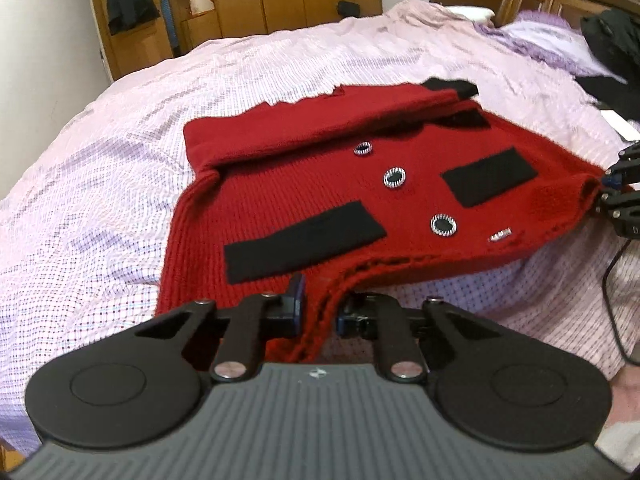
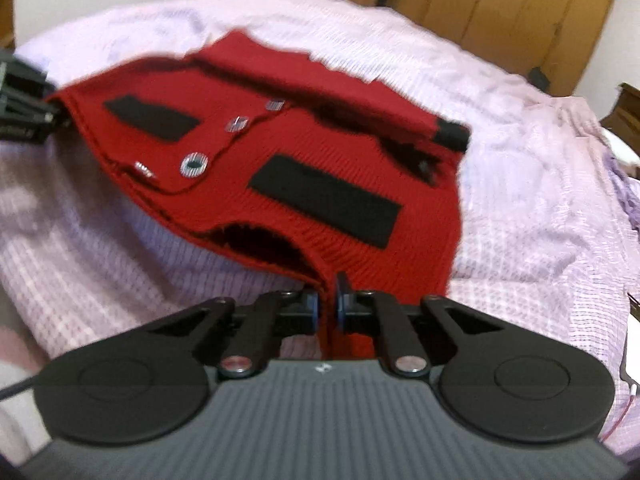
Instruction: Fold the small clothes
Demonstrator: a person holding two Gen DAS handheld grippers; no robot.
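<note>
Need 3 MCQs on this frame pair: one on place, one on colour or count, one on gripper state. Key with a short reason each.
1. Where does the red knit cardigan lie?
A. on a wooden floor
B. on the checked bedsheet
C. in a wardrobe

2. What colour are the cardigan's pocket patches?
A. white
B. black
C. yellow

3. How does the left gripper stand?
A. wide open above the cloth
B. shut on the cardigan's hem
C. out of view

Key: 1 B, the sheet spreads under and around it; 2 B, the rectangles are black on red; 3 B, red hem sits pinched between its pads, as with the right gripper.
</note>
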